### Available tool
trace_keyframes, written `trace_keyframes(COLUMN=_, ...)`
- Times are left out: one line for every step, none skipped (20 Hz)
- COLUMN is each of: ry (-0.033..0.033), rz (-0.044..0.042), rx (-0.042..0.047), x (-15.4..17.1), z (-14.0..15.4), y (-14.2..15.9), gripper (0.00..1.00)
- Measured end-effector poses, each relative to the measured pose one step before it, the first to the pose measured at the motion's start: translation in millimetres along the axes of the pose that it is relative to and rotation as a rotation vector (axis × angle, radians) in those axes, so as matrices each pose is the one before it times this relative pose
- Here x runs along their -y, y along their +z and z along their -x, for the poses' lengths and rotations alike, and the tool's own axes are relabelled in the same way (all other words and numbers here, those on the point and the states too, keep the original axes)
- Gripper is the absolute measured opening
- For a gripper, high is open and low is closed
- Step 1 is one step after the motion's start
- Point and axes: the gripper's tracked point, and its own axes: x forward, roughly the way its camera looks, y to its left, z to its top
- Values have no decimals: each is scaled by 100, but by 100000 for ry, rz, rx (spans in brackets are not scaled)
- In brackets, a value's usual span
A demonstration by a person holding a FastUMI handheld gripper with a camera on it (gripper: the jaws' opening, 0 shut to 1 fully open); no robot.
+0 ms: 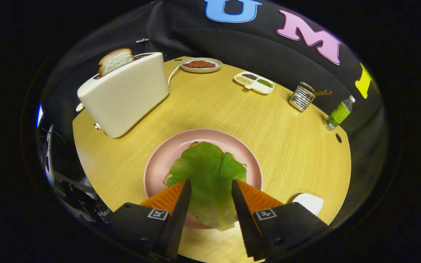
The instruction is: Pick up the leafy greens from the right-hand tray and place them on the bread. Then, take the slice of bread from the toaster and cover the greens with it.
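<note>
A green lettuce leaf [210, 175] lies spread over a slice of bread [167, 178] on a pink plate [159, 160]; only small bits of the bread peek out from under the leaf. My gripper [211, 181] hangs just above the near half of the leaf, open, one finger on either side of it with a gap to each. Beyond the plate to the left stands a cream toaster [126, 96] with a slice of bread [115, 60] sticking up out of its slot.
A white tray [310, 203] shows beside the right finger at the round wooden table's near edge. At the far side are a plate of reddish food [200, 65], a divided dish [254, 82], a metal holder [302, 96] and a green bottle [338, 113].
</note>
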Motion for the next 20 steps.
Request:
trace_keyframes(ry=351, rz=-1657, rx=4317, x=-269, z=595, y=883, gripper=73)
trace_keyframes(ry=177, rz=-1048, rx=4384, x=-101, z=722, y=1031, gripper=77)
trace_keyframes(ry=115, rz=-866, rx=4763, x=-46, z=633, y=1255, gripper=81)
trace_keyframes(ry=-184, rz=-465, rx=5058, x=-63, z=803, y=1413, gripper=87)
trace_keyframes(ry=-264, rz=26, rx=5565, x=-46, z=937, y=1562, gripper=93)
trace_keyframes(ry=-365, rz=484, rx=6170, x=-115, z=890, y=1831, gripper=95)
trace_keyframes(ry=-229, rz=991, rx=5856, x=-166, z=942, y=1731, gripper=95)
trace_keyframes(ry=-26, rz=1273, rx=5840, x=-271, z=796, y=1980, gripper=95)
trace_keyframes(ry=-122, rz=1726, rx=5588, x=-253, z=845, y=1970, gripper=95)
trace_keyframes(ry=-169, rz=2075, rx=5566, x=-247, z=654, y=2152, gripper=95)
trace_keyframes(ry=-60, rz=2316, rx=5271, x=-365, z=445, y=2059, gripper=95)
trace_keyframes(ry=-8, rz=2475, rx=5225, x=-383, z=333, y=2196, gripper=96)
trace_keyframes(ry=234, rz=2642, rx=4843, x=-396, z=134, y=2092, gripper=96)
trace_keyframes(ry=461, rz=2741, rx=4804, x=-486, z=74, y=2146, gripper=96)
trace_keyframes(ry=535, rz=2718, rx=4576, x=-432, z=-15, y=2077, gripper=96)
trace_keyframes(ry=882, rz=2146, rx=3950, x=-551, z=-138, y=2092, gripper=96)
trace_keyframes(ry=512, rz=1233, rx=2952, x=-710, z=-263, y=1749, gripper=97)
trace_keyframes(ry=1201, rz=339, rx=1637, x=-827, z=-436, y=1321, gripper=97)
trace_keyframes(ry=1304, rz=-706, rx=718, x=-784, z=-578, y=741, gripper=97)
trace_keyframes(ry=1122, rz=-1597, rx=156, x=-704, z=-688, y=599, gripper=97)
